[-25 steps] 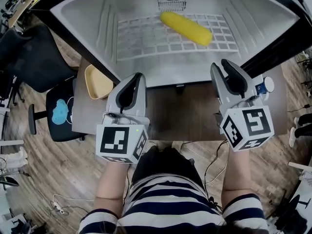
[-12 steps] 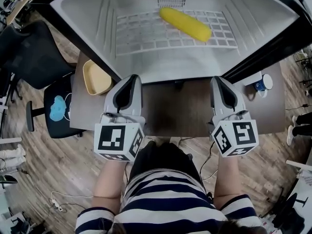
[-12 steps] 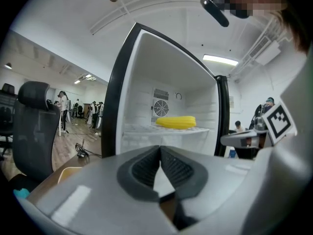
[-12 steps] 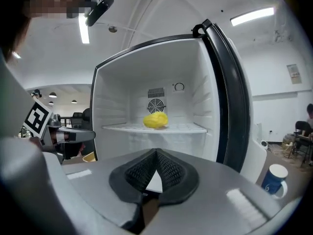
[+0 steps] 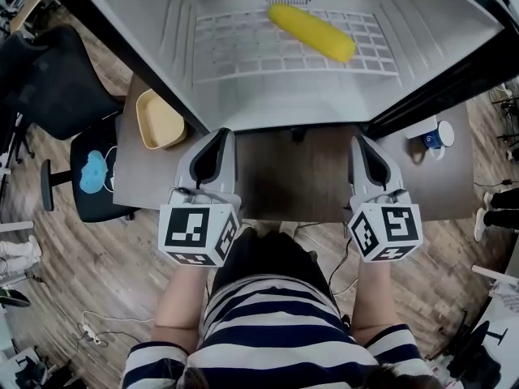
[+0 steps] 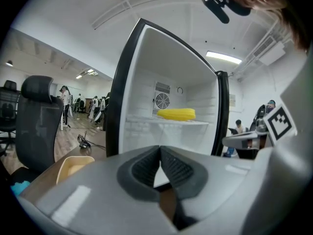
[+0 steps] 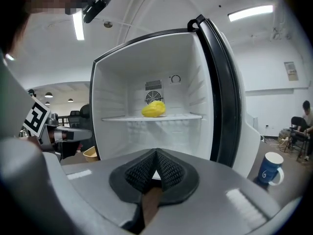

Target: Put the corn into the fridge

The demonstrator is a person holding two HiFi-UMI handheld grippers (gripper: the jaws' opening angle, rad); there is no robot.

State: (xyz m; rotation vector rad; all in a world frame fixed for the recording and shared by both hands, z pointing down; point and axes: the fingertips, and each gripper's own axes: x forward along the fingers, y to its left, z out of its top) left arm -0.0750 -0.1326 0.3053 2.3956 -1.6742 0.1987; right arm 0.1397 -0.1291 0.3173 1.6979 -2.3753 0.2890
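Observation:
The yellow corn (image 5: 312, 31) lies on the white wire shelf (image 5: 235, 55) inside the open fridge (image 5: 268, 108), near the back fan. Both gripper views show the corn (image 6: 176, 114) (image 7: 153, 109) on that shelf, well ahead of the jaws. My left gripper (image 5: 220, 138) is in front of the fridge over the brown table, shut with nothing between its pads (image 6: 146, 165). My right gripper (image 5: 362, 143) is level with it on the right, also shut and empty, its pads (image 7: 168, 169) meeting at the tips.
A yellow bowl (image 5: 160, 120) sits on the table's left end and a blue mug (image 5: 435, 138) at its right end. The black-edged fridge door (image 7: 222, 97) stands open on the right. Black office chairs (image 5: 49, 87) are on the left, over wood flooring.
Both grippers drew back from the fridge toward the person and sank a little. The right gripper's jaws, apart a second ago, have closed. The corn stays on the shelf.

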